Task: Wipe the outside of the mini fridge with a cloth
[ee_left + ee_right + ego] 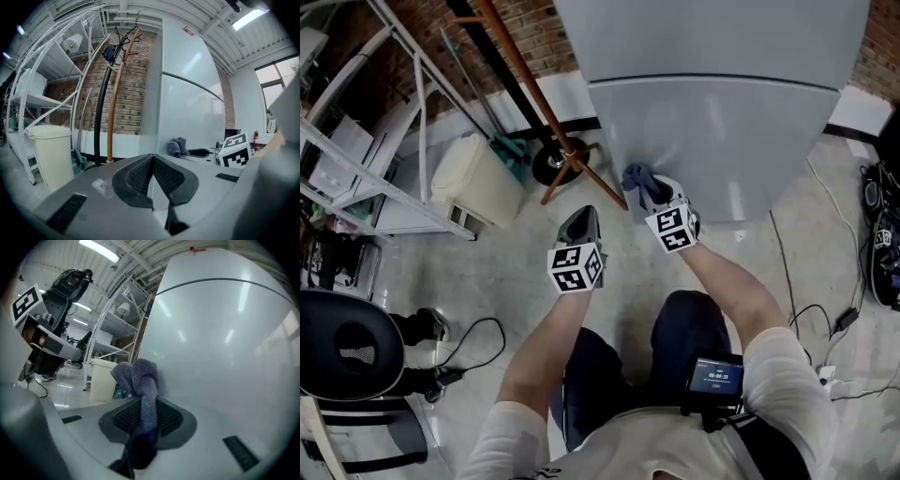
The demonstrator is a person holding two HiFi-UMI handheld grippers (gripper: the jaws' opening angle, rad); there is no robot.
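The right gripper (144,414) has its jaws clamped tight on the blue-grey cloth (139,375). The cloth's bunched end sticks out past the tips and lies against the lower door of the mini fridge (225,333), just ahead. Beside it, the left gripper (152,164) holds nothing, its jaws closed together short of the fridge.

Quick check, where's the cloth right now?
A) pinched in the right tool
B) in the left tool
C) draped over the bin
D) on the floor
A: the right tool is shut on the cloth, its bunched end up by the fridge; the left tool is shut and empty.
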